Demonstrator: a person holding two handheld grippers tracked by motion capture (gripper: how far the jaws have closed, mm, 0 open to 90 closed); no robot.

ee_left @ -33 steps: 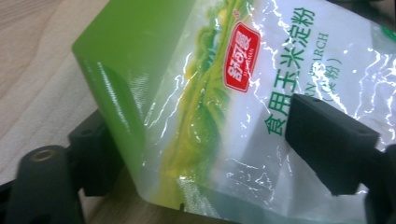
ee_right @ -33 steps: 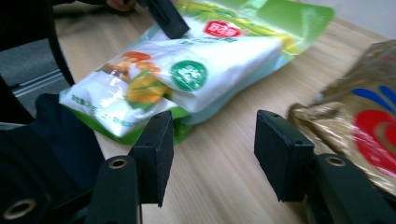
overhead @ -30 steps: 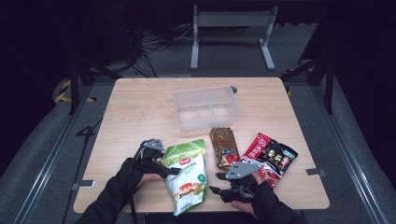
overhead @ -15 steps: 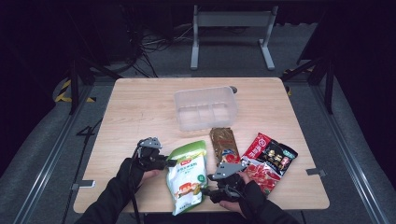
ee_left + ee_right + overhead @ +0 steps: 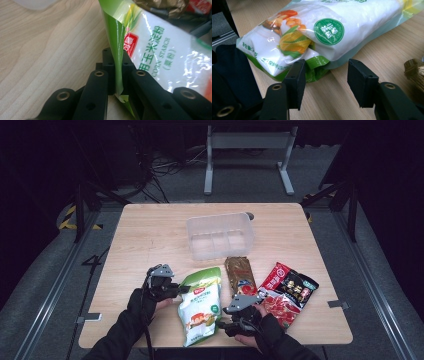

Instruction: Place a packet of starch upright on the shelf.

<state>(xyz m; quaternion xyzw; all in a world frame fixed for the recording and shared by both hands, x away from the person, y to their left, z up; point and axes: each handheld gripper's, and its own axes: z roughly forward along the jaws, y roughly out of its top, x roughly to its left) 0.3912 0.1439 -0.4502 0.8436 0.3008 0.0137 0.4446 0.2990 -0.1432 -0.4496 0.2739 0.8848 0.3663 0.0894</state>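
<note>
Corn starch bag (image 5: 201,309): green-white glossy pouch, corn picture, lying flat.

1. The left gripper (image 5: 184,289) is being held low over the table, its jaws having just been closing and now clamped on a pinched edge.
2. The right gripper (image 5: 324,82) is being kept low, its jaws standing apart, gripping nothing.
3. Both forearms are being extended from the near edge.

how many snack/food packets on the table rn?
3. Corn starch bag near front edge, its side edge pinched in left gripper; brown packet just right of it; red packet farthest right. Clear bin looks empty.
</note>
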